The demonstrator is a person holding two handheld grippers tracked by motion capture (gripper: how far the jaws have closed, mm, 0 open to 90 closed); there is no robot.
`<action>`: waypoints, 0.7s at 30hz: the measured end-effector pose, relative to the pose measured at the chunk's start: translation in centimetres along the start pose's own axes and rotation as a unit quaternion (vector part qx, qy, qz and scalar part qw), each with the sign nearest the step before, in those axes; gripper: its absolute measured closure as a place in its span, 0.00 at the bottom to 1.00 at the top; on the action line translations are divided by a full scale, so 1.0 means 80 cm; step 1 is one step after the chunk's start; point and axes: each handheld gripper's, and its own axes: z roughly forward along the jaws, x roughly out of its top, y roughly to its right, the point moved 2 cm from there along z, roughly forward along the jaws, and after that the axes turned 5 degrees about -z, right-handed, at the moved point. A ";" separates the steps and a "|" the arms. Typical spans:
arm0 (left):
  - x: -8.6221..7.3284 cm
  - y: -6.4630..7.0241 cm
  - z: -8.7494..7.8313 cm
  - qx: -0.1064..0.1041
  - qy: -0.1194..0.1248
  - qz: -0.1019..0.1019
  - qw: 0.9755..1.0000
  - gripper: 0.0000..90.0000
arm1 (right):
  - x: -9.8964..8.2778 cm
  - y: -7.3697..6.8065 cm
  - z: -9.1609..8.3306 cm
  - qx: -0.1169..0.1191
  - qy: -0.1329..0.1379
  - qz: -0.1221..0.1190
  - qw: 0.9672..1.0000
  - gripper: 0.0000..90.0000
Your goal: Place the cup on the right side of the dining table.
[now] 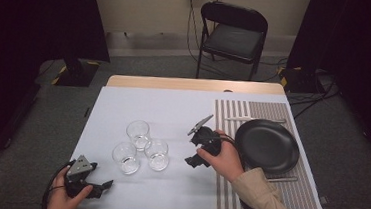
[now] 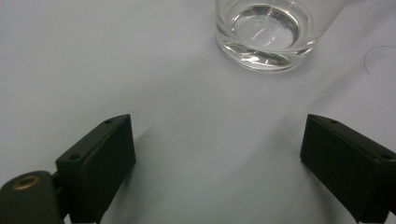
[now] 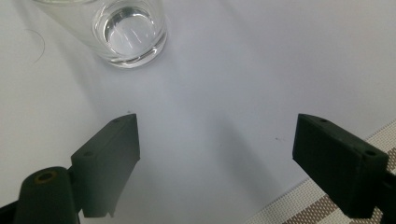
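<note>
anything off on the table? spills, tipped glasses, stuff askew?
Nothing stands out. Three glasses stand upright and empty in a cluster on the white cloth, no spill. The black plate sits flat on the striped mat.

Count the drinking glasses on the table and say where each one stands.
3, clustered on the white cloth left of the black plate: the far glass, the near-left glass closest to the left claw, and the near-right glass closest to the right claw. None seems hidden.

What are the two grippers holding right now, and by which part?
Nothing is held. The left gripper and the right gripper both stand open over bare cloth, each with a glass ahead of it, untouched.
</note>
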 end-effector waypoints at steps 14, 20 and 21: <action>0.000 0.000 0.000 0.000 0.000 0.000 1.000 0.10 | 0.016 -0.002 -0.004 -0.001 0.004 -0.014 1.000 0.16; 0.000 0.000 0.000 0.000 -0.001 0.001 1.000 0.10 | 0.021 0.000 -0.004 0.002 0.006 -0.011 1.000 0.16; 0.000 0.000 0.000 0.000 0.000 0.000 1.000 0.10 | 0.022 0.000 -0.004 0.003 0.007 -0.013 1.000 0.16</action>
